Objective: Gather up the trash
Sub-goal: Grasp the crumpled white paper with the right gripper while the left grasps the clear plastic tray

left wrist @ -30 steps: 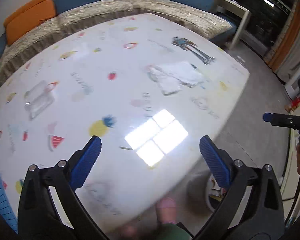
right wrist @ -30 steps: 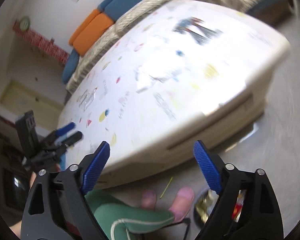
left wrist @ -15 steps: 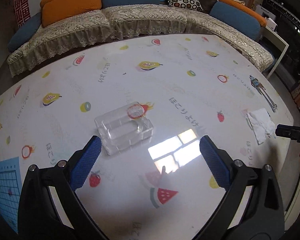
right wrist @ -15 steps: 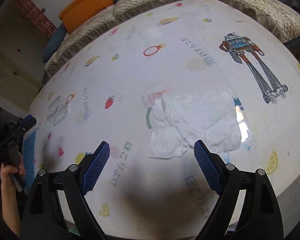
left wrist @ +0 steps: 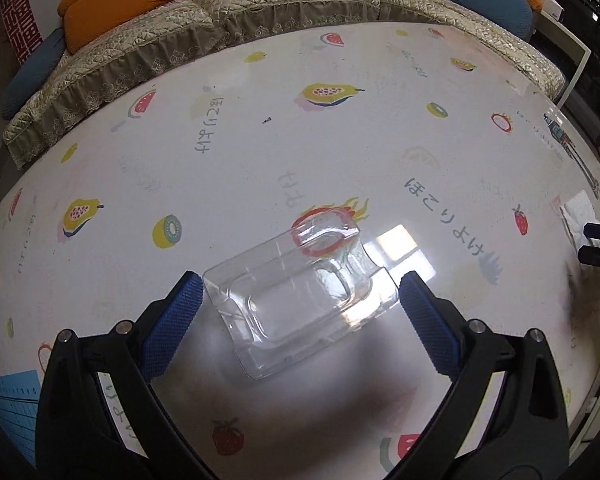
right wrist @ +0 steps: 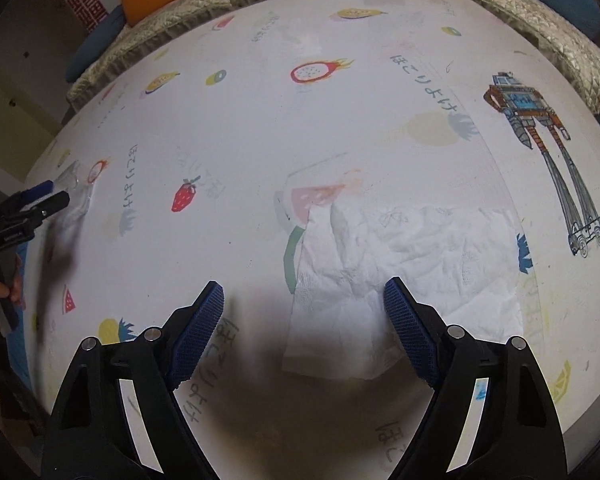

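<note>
Left wrist view: left claw (left wrist: 300,292) spread around clear plastic tray (left wrist: 300,288) on tabletop (left wrist: 340,140), which may skid under uneven pinching; right wrist view: right claw (right wrist: 304,304) closing, unpinched, over tissue (right wrist: 400,280), well right of tray, risking tearing.

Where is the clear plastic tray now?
In the left wrist view, the clear plastic tray lies between the open left gripper's blue fingers, over a printed dragon fruit.

A home living room: a cushioned sofa (left wrist: 228,20) (orange and blue bolsters) curves behind a fruit-print table (left wrist: 340,152).
</note>
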Action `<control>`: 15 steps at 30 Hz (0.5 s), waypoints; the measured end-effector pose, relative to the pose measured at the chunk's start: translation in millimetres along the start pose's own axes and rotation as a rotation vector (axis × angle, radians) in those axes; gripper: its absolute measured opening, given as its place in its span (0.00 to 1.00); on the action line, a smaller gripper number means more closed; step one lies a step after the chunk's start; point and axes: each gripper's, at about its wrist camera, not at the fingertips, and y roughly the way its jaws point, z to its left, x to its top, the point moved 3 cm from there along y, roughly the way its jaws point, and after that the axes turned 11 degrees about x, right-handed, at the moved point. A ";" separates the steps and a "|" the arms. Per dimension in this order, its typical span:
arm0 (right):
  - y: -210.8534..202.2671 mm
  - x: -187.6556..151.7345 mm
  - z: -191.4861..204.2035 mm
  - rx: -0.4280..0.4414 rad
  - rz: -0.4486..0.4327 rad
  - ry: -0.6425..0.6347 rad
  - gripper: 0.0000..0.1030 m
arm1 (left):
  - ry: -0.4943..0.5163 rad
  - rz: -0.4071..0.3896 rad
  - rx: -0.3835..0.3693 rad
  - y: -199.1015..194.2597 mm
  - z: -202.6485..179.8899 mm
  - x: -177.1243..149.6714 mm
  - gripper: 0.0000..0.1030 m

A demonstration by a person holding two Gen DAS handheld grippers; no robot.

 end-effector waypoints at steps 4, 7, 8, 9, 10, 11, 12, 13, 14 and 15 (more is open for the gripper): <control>-0.6 1.0 6.7 -0.065 0.003 -0.011 0.57 | 0.029 0.017 -0.020 7.3 -10.0 -0.4 0.93; -4.9 3.5 -2.5 -0.081 0.005 0.017 0.37 | 0.056 0.039 -0.009 13.8 -19.8 -2.8 0.93; -7.3 3.3 -6.5 -0.077 0.003 0.030 0.33 | 0.066 0.050 -0.001 17.0 -23.6 -4.4 0.93; -9.6 2.6 -11.7 -0.069 0.000 0.045 0.26 | 0.073 0.055 0.008 19.9 -26.0 -5.4 0.95; -10.6 2.4 -16.4 -0.061 -0.001 0.058 0.17 | 0.071 0.044 0.013 20.5 -26.4 -6.0 0.94; -12.4 1.9 -20.1 -0.054 -0.003 0.071 0.13 | 0.063 0.038 0.006 19.6 -26.2 -5.7 0.93; -12.5 1.4 -23.0 -0.046 -0.004 0.082 0.07 | 0.048 0.038 -0.001 19.6 -25.6 -5.8 0.91; -13.9 0.4 -26.1 -0.036 -0.008 0.094 0.04 | 0.038 0.037 -0.008 19.4 -25.4 -5.9 0.90; -15.2 -0.5 -28.6 -0.023 -0.011 0.103 0.03 | 0.033 0.034 -0.013 18.7 -25.8 -6.1 0.87; -13.5 -2.1 -28.5 -0.013 -0.014 0.111 0.02 | 0.032 0.028 -0.013 17.3 -26.7 -5.7 0.85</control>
